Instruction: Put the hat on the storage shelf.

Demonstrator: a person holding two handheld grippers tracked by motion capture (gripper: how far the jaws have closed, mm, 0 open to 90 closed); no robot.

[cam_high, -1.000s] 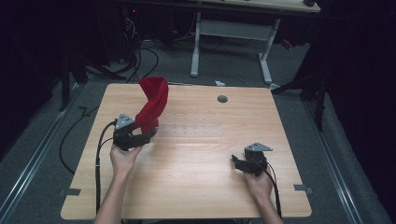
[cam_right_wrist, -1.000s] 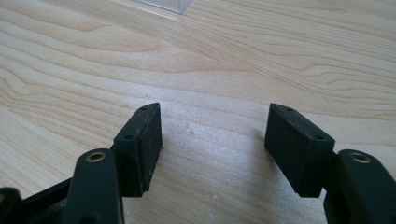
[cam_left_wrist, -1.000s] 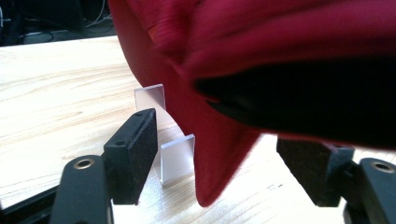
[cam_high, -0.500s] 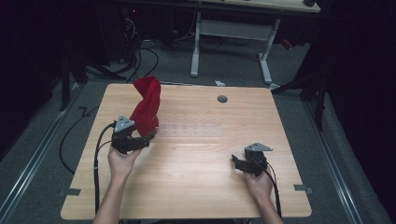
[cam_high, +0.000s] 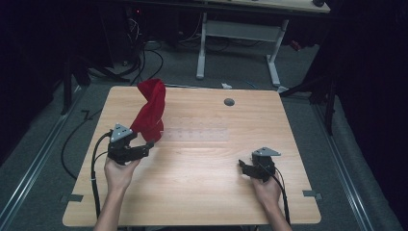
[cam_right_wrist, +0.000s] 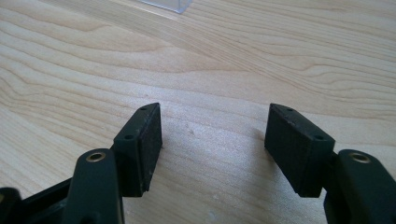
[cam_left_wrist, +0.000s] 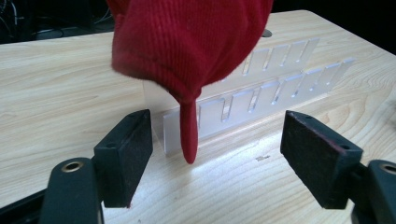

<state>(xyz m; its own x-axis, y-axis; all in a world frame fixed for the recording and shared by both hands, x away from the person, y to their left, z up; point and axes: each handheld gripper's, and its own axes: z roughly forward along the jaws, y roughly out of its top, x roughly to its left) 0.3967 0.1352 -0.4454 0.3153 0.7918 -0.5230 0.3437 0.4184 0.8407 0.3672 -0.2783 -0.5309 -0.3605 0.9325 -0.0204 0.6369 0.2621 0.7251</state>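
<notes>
A red knitted cloth [cam_high: 150, 109] stands bunched up over the left end of a clear slotted acrylic rack [cam_high: 199, 131] on the wooden table [cam_high: 202, 192]. My left gripper [cam_high: 148, 144] sits just in front of it and is open. In the left gripper view the cloth [cam_left_wrist: 187, 42] hangs over the rack [cam_left_wrist: 261, 93], and a thin red tip dangles down between the spread jaws of the left gripper [cam_left_wrist: 217, 135] without touching either pad. My right gripper [cam_high: 243, 166] rests low at the front right of the table and is open, with bare wood between the jaws of the right gripper [cam_right_wrist: 215, 130].
A small dark round grommet [cam_high: 229, 102] sits in the tabletop near the back edge. Cables [cam_high: 96, 163] trail from both grippers off the front of the table. A white desk frame [cam_high: 238, 33] and floor cables lie beyond the table. A corner of the clear rack [cam_right_wrist: 166, 4] shows ahead of the right jaws.
The top of the red cloth has swung a little to the left and now stands more upright. Both hands have stayed almost where they were.
</notes>
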